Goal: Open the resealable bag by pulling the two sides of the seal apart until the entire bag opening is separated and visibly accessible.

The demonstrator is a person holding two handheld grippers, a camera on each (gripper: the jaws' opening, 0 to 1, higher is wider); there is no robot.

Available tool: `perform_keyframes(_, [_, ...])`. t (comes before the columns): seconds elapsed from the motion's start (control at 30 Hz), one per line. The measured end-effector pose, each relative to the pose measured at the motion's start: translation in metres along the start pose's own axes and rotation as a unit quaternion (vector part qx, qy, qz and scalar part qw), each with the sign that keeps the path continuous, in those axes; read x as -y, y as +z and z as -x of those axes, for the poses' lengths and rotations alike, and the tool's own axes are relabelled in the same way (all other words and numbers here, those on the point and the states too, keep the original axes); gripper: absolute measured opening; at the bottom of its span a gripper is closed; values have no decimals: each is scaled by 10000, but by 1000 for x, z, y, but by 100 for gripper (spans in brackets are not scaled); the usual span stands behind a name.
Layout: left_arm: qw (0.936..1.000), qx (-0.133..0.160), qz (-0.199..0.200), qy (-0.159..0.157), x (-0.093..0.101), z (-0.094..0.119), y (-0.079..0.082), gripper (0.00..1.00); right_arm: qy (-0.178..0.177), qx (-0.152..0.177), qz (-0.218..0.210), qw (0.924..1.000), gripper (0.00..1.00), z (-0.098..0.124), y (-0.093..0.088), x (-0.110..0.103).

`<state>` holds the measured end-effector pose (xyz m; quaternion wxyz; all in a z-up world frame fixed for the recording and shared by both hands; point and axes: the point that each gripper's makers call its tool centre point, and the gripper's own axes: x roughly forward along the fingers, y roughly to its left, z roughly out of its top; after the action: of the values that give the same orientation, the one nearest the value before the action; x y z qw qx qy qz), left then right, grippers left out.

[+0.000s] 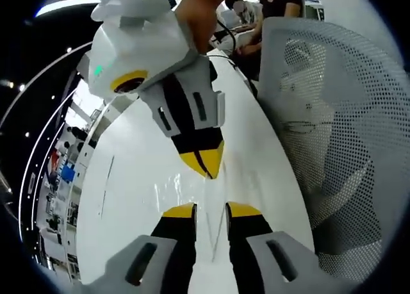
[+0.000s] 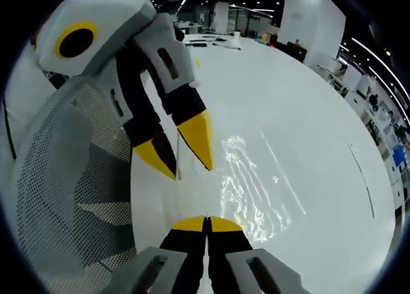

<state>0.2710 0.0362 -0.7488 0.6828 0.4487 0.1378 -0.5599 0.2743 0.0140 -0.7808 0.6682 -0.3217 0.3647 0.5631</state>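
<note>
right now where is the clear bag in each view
left gripper view: the clear bag lies centre, between the left gripper below and right gripper above.
right gripper view: the bag sits centre-right on the white table.
shared landmark: the mesh chair.

Clear plastic resealable bag (image 2: 253,179) lies on white table (image 2: 307,102), frame centre; grey mesh chair (image 2: 64,198) at lower left, both grippers' tips meeting over the bag's edge.
</note>
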Motion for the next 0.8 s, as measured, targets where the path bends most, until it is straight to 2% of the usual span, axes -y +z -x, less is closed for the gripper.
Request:
perform_keyframes(0.33, [9997,63,-198,-94,6,1,3,17,15,-83,-432,9990,0,-1,0,3])
perform_keyframes(0.4, [9995,90,-276,-80,6,2,4,15,65,-137,-698,9974,0,-1,-1,2])
perform_keyframes(0.5, [9994,84,-333,-78,6,2,4,15,50,-127,-723,9973,0,-1,0,3])
perform_keyframes(0.63, [9998,46,-172,-75,2,3,-1,18,45,-161,-675,9976,0,0,-2,2])
perform_keyframes(0.73, [9999,-68,-69,-60,2,2,-8,24,38,-160,-702,9974,0,1,-4,2])
perform_keyframes(0.8, [9999,-84,-41,-65,2,3,-9,23,18,-184,-722,9972,0,1,-6,3])
